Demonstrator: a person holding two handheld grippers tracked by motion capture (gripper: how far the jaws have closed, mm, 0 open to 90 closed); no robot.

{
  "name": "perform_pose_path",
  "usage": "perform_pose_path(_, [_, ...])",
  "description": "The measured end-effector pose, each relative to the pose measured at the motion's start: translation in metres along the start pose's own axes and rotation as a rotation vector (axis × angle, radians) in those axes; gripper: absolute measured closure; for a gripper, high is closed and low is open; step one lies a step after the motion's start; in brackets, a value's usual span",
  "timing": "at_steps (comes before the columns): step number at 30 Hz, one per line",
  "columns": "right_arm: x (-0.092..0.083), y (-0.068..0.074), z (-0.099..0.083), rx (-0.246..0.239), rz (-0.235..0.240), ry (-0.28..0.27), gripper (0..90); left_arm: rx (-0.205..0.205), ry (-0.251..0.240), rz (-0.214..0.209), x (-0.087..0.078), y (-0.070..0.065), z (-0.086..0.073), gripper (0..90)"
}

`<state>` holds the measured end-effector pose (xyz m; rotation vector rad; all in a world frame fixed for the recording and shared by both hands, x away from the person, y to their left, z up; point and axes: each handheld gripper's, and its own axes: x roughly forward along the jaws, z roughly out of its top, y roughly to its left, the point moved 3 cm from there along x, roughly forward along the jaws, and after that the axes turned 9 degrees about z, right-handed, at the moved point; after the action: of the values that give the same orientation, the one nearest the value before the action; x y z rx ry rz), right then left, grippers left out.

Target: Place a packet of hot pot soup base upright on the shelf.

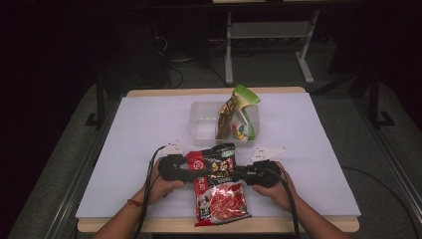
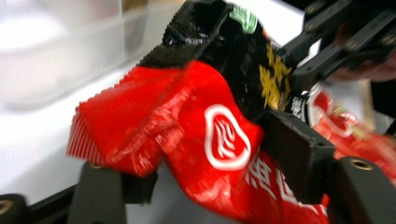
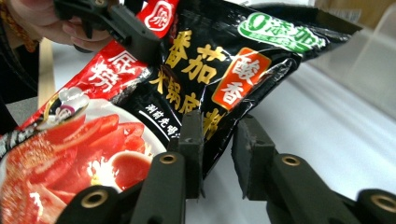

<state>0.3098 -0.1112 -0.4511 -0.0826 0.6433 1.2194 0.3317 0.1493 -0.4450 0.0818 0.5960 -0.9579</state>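
a red and black sauce pouch [image 1: 219,186] lies at the near edge of the white table [image 1: 149,129], its long axis running near to far. the left gripper [image 1: 185,168] pinches the pouch's far left corner, jaws clamped on the red film. the right gripper [image 1: 242,173] straddles the pouch's right edge; its jaws look parted, so whether it truly grips, i cannot tell. beyond the pouch, a clear bin [image 1: 201,124] holds upright packets [image 1: 238,117]. judging by this, the pouch's top points toward the bin.

You are in a dark lab room: a white counter [image 1: 149,129], black cables [image 1: 174,74], metal desk legs [image 1: 229,45] behind.
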Motion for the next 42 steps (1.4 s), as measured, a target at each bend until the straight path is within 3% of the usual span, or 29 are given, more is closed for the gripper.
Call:
perform_pose_path(3, [-0.004,0.003,0.003,-0.014,-0.008,-0.032,77.3,0.007,-0.051,-0.014,-0.007,-0.001,0.008,51.7])
perform_pose_path(8, [-0.012,0.010,0.011,-0.063,-0.045,-0.087,81.0,0.040,-0.114,-0.010,-0.016,-0.009,0.019,56.0])
perform_pose_path(13, [-0.017,0.015,0.012,-0.100,-0.053,-0.130,83.0,0.053,-0.096,-0.041,-0.012,-0.018,0.019,50.9])
perform_pose_path(15, [-0.017,0.018,0.013,-0.118,-0.050,-0.145,83.7,0.080,-0.074,-0.067,-0.008,-0.024,0.016,50.8])
perform_pose_path(17, [-0.016,0.020,0.015,-0.138,-0.063,-0.137,83.7,0.102,-0.071,-0.062,-0.007,-0.027,0.017,51.5])
perform_pose_path(19, [-0.017,0.019,0.014,-0.130,-0.052,-0.144,83.6,0.085,-0.076,-0.077,-0.009,-0.025,0.017,54.3])
perform_pose_path(28, [-0.019,0.021,0.014,-0.148,-0.059,-0.141,82.7,0.098,-0.097,-0.094,-0.015,-0.025,0.018,64.5])
perform_pose_path(36, [-0.026,0.023,0.014,-0.161,-0.053,-0.147,79.2,0.090,-0.124,-0.082,-0.019,-0.033,0.023,70.6])
perform_pose_path(39, [-0.030,0.027,0.014,-0.187,-0.058,-0.146,79.6,0.072,-0.141,-0.099,-0.021,-0.036,0.026,72.9])
perform_pose_path(42, [-0.035,0.031,0.016,-0.198,-0.055,-0.146,82.3,0.079,-0.157,-0.105,-0.024,-0.040,0.029,75.2])
